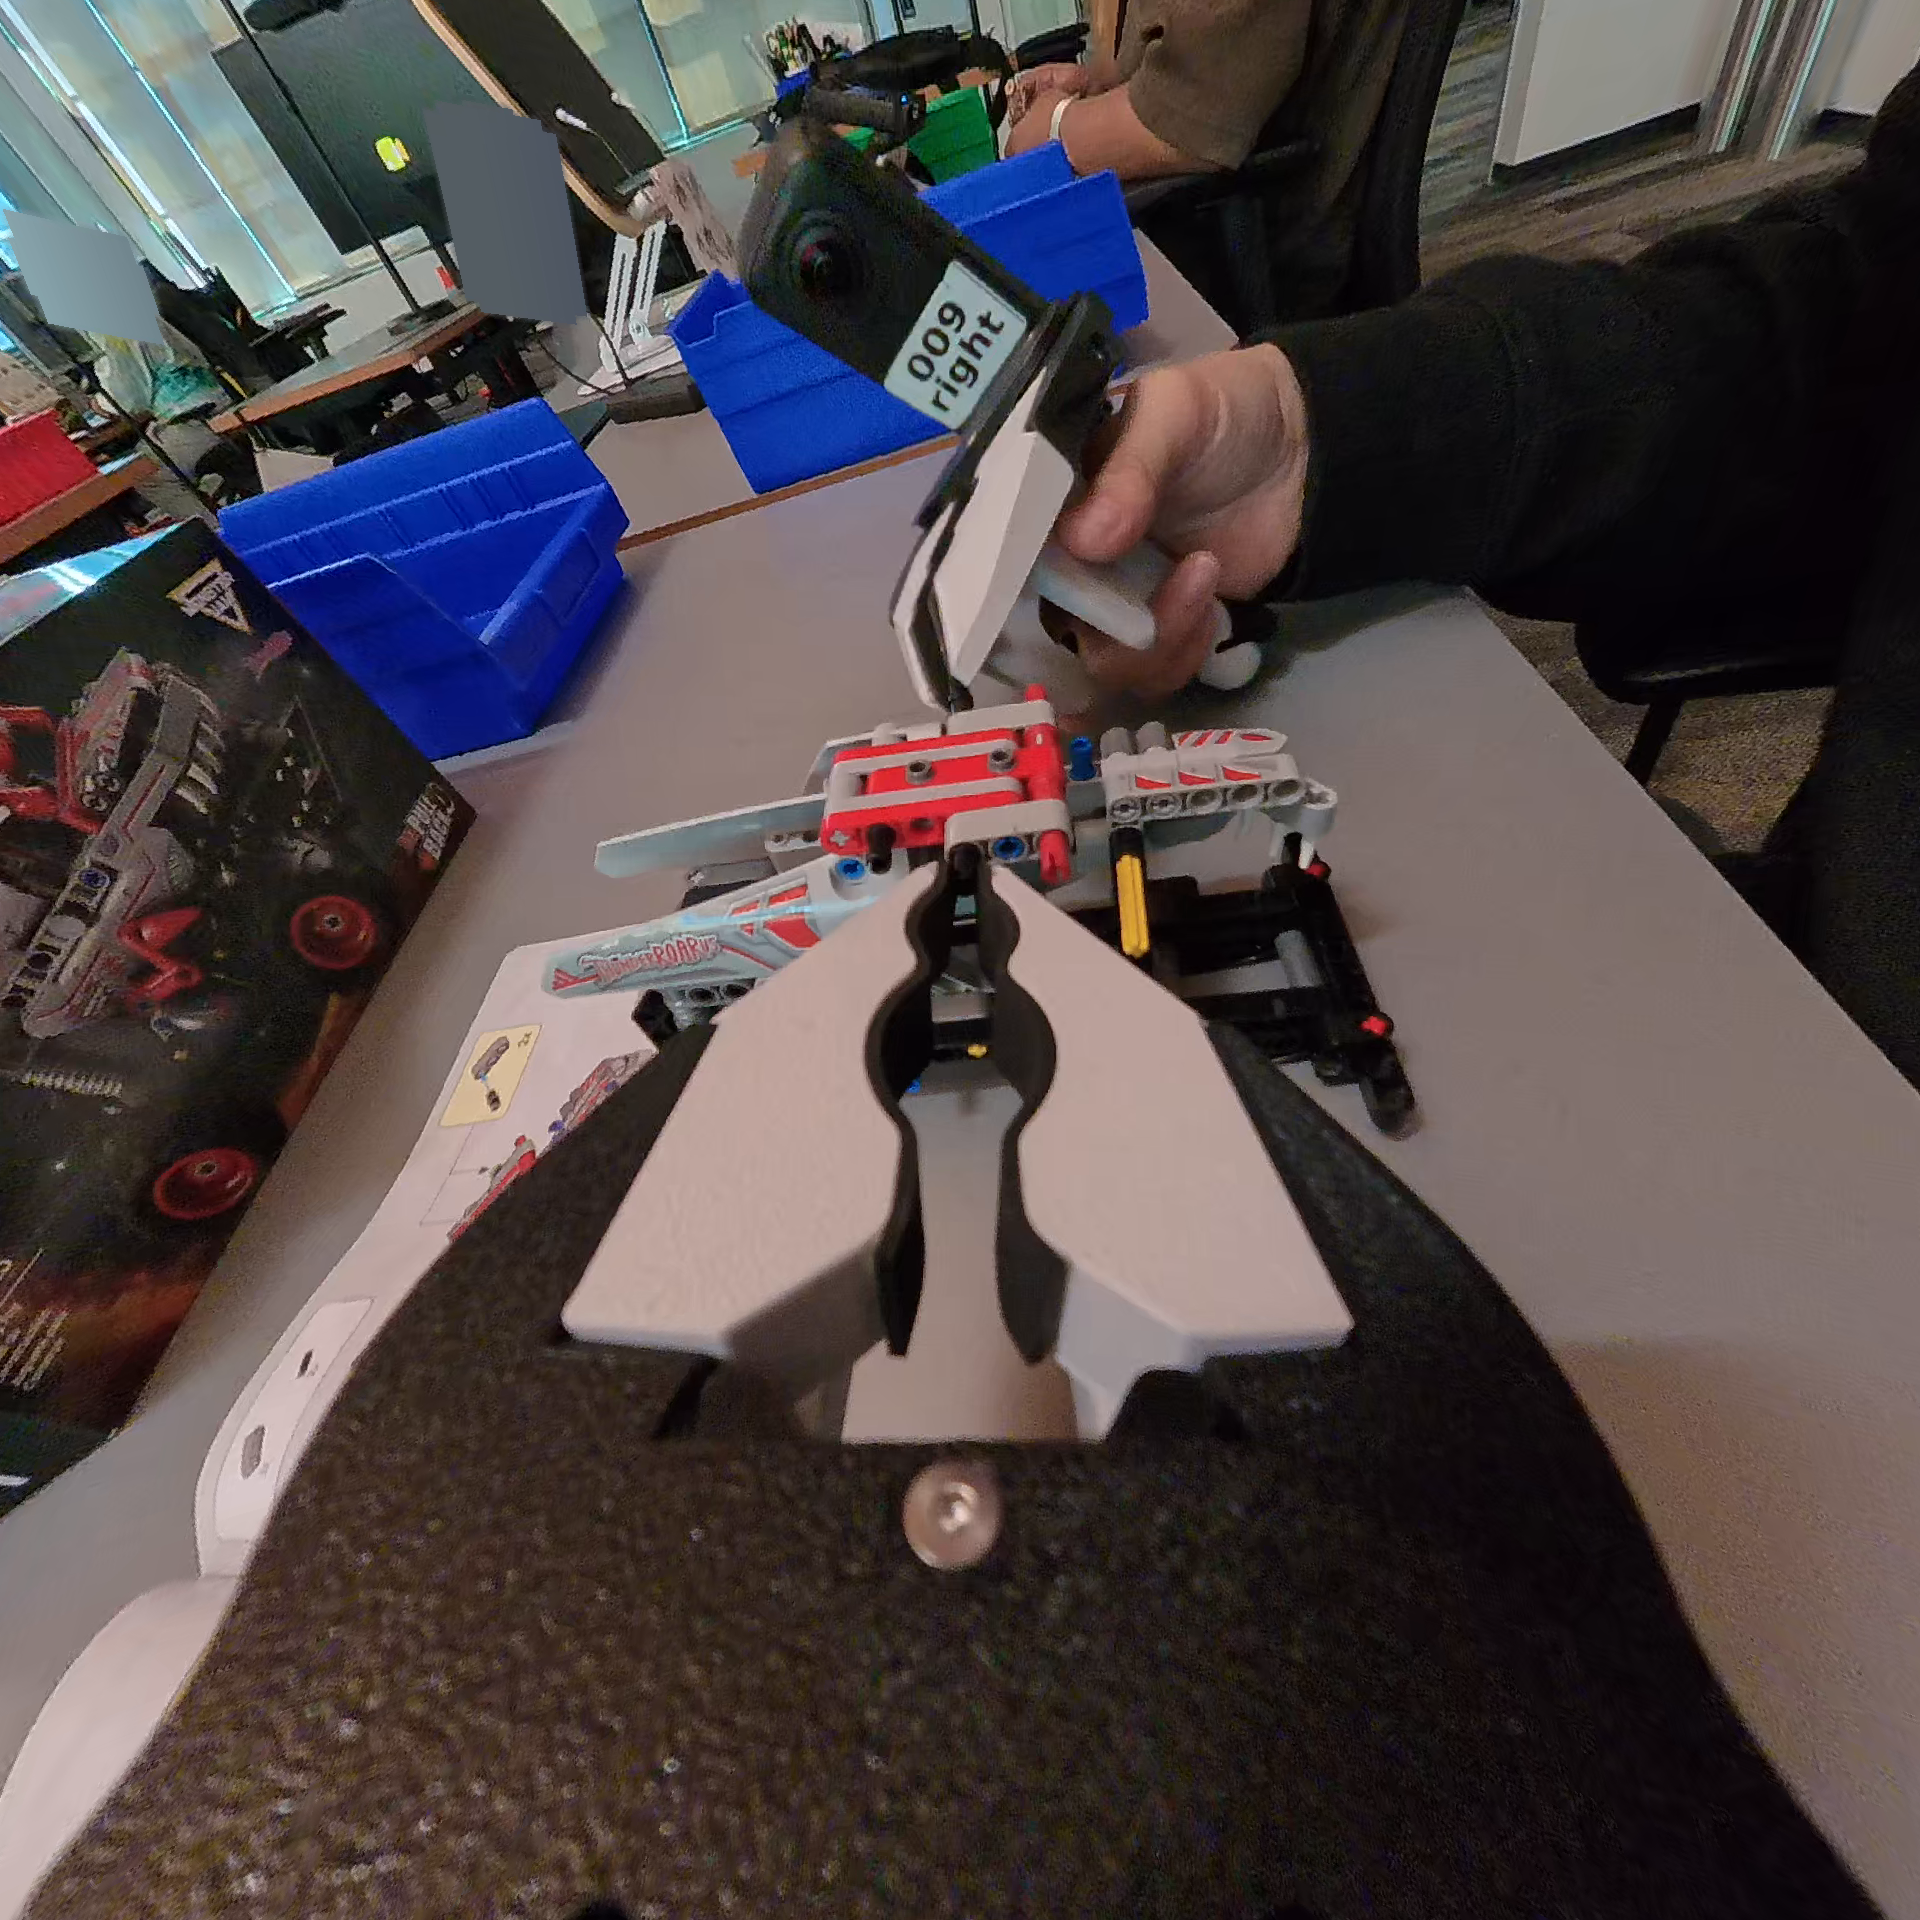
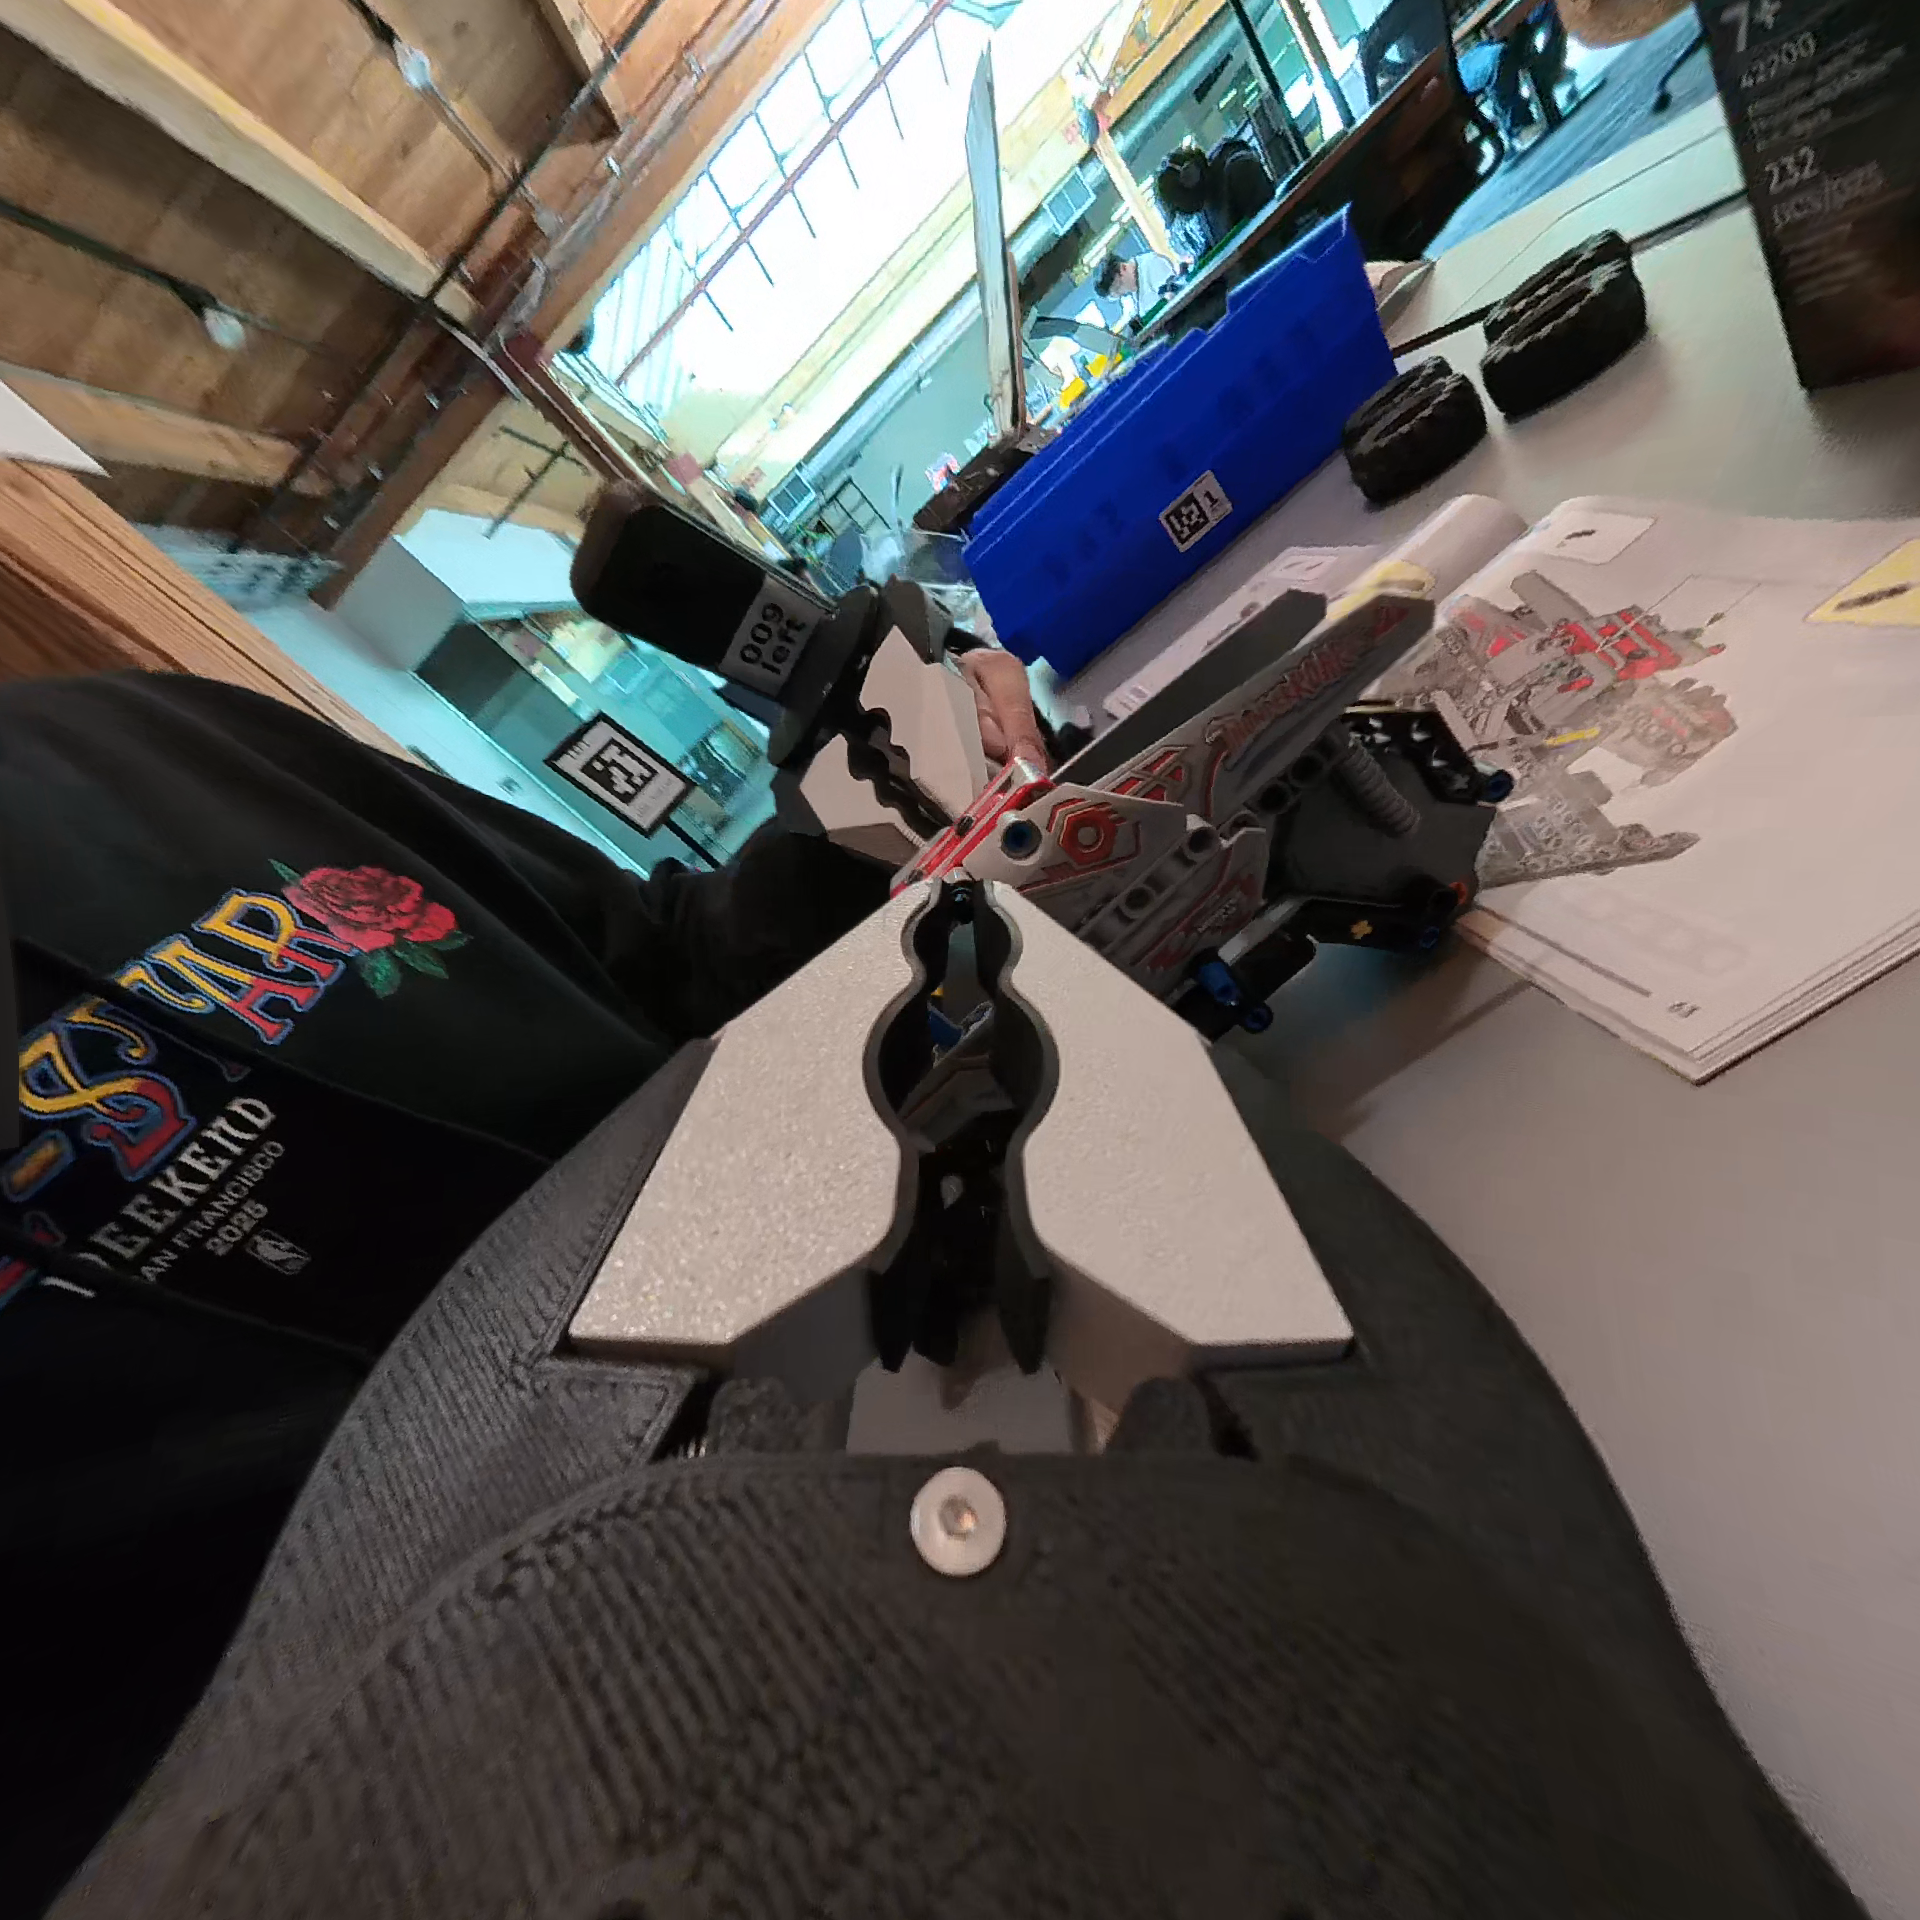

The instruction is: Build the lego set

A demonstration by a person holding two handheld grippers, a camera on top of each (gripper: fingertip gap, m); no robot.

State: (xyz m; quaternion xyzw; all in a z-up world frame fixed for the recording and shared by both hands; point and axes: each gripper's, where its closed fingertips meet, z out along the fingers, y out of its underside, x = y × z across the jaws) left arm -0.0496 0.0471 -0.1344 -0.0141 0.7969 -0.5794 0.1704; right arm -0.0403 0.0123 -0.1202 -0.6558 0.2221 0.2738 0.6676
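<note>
Both my jaws are pinched shut: left gripper point(image 1: 964, 868) on a black pin at the red-and-grey lego truck body point(image 1: 956, 795), right gripper point(image 1: 948, 694) on its far side, mid grey tabletop point(image 1: 1558, 987), overlapping the open instruction booklet point(image 2: 1714, 831).

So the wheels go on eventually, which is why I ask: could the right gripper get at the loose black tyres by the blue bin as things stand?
Probably not yet. The right gripper is shut on the truck model, and the black tyres lie beyond the model and the instruction booklet. Releasing first would free it.
</note>
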